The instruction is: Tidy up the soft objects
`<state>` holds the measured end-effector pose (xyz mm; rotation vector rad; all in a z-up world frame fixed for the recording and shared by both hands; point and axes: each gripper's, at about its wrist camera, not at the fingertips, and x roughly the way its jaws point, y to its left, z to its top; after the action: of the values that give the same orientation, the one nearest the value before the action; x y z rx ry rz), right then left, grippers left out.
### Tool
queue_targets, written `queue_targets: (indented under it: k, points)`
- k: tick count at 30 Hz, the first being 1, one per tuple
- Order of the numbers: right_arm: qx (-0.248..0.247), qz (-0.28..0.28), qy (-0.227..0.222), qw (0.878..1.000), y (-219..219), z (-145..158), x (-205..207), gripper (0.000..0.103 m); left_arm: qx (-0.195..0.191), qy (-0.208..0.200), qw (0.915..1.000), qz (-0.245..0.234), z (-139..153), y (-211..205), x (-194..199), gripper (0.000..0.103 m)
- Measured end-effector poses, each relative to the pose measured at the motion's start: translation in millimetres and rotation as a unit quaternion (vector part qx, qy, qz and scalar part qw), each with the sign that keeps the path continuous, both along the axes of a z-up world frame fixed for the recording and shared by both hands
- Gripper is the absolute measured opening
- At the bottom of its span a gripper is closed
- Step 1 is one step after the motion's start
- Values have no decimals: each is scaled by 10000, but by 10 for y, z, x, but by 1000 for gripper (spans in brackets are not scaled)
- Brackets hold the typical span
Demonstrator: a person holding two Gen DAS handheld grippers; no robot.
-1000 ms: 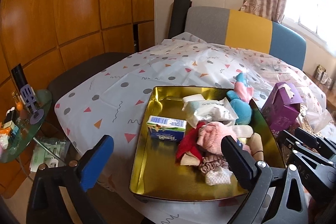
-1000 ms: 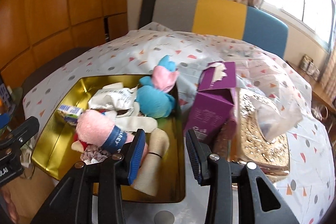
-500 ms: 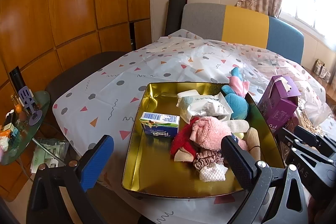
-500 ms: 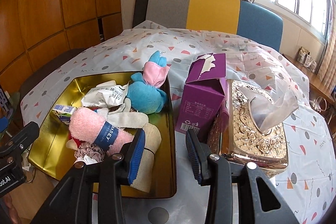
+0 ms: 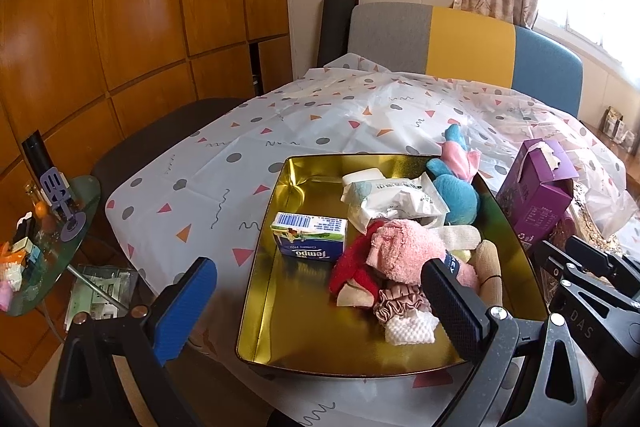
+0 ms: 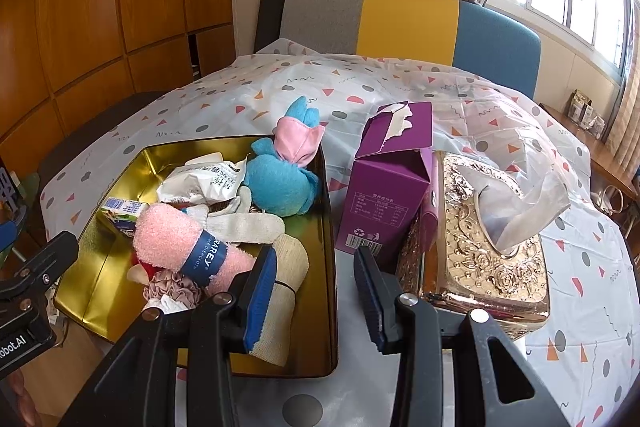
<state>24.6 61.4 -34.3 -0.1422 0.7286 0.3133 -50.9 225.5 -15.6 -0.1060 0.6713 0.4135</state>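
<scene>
A gold tray (image 5: pixel 280 267) near the table's front edge holds a heap of soft things. Among them are a pink rolled cloth (image 5: pixel 404 251) with a blue band, a blue plush toy (image 5: pixel 456 187), a red cloth (image 5: pixel 352 267), a scrunchie (image 5: pixel 400 303) and a tissue pack (image 5: pixel 310 241). My left gripper (image 5: pixel 320 307) hangs open and wide over the tray's near end, holding nothing. My right gripper (image 6: pixel 315 301) stands open over the tray's right rim (image 6: pixel 330 227), its left finger just above a beige rolled sock (image 6: pixel 280 291). The pink cloth (image 6: pixel 168 239) lies left of it.
A purple carton (image 6: pixel 388 187) and a gold tissue box (image 6: pixel 480 247) stand right of the tray. A glass side table (image 5: pixel 44 243) with small items is off the table's left edge. A grey, yellow and blue seat back (image 5: pixel 440 35) stands behind the table.
Both views shifted slightly early in the second, then settled. Nothing in the tray moved. Both grippers keep the same width.
</scene>
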Motion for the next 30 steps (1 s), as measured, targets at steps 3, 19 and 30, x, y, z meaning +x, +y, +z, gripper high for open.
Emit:
queue_targets:
  k: [3,19,30]
  points:
    - [-6,4,2,10000,3,-3,0,40,-22,-6,10000,9,0,7,-3,103]
    - [-20,18,14,10000,9,-7,-1,40,-49,22,10000,17,-7,12,-8,103]
    - [-35,38,21,10000,9,-11,-11,40,-57,31,10000,34,-15,19,-18,103]
